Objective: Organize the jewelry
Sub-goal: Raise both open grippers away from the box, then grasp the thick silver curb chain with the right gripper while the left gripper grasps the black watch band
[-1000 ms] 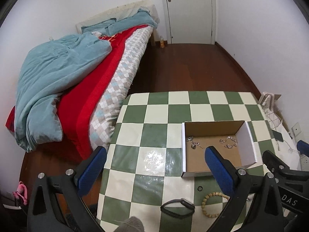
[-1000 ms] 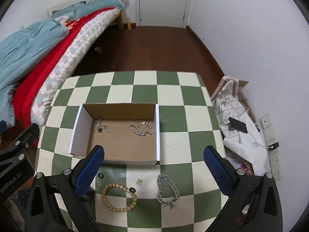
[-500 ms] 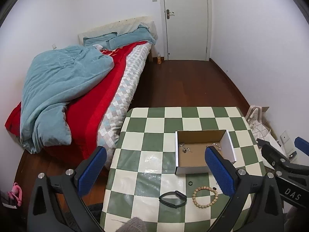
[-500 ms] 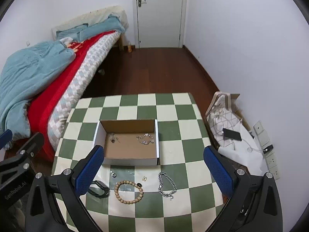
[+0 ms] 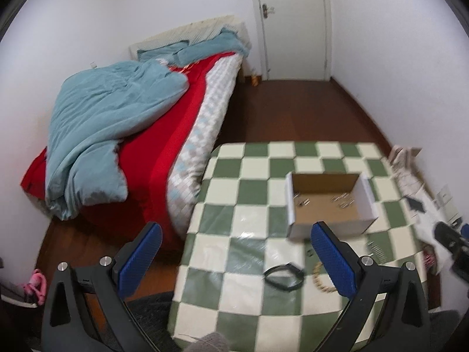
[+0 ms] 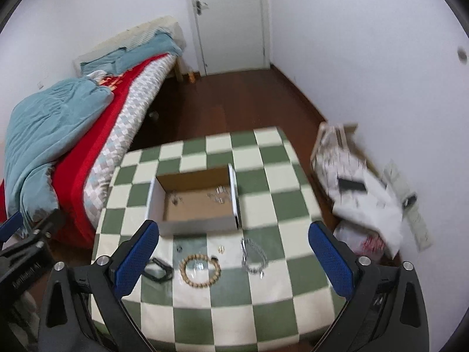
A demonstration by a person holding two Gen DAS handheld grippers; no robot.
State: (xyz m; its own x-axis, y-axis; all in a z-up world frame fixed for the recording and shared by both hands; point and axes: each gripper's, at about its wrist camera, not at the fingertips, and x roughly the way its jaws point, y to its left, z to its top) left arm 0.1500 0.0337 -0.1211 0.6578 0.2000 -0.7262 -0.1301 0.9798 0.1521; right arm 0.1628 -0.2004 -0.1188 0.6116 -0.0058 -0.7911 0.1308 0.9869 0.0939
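Observation:
An open cardboard box with white outer walls sits on the green-and-cream checkered table; it also shows in the left wrist view. Two silver pieces lie inside it. In front of the box lie a wooden bead bracelet, a silver chain bracelet, a black band, a small ring and a small gold piece. The black band shows in the left wrist view too. My left gripper and right gripper are both open, empty, high above the table's near side.
A bed with a red cover and teal blanket stands left of the table. White bags, a phone and clutter lie on the floor to the right by the wall. A white door is at the far end.
Both grippers have pulled back and up from the table, so the box and jewelry look smaller. Both views have tilted slightly and are blurred by motion. Nothing was picked up.

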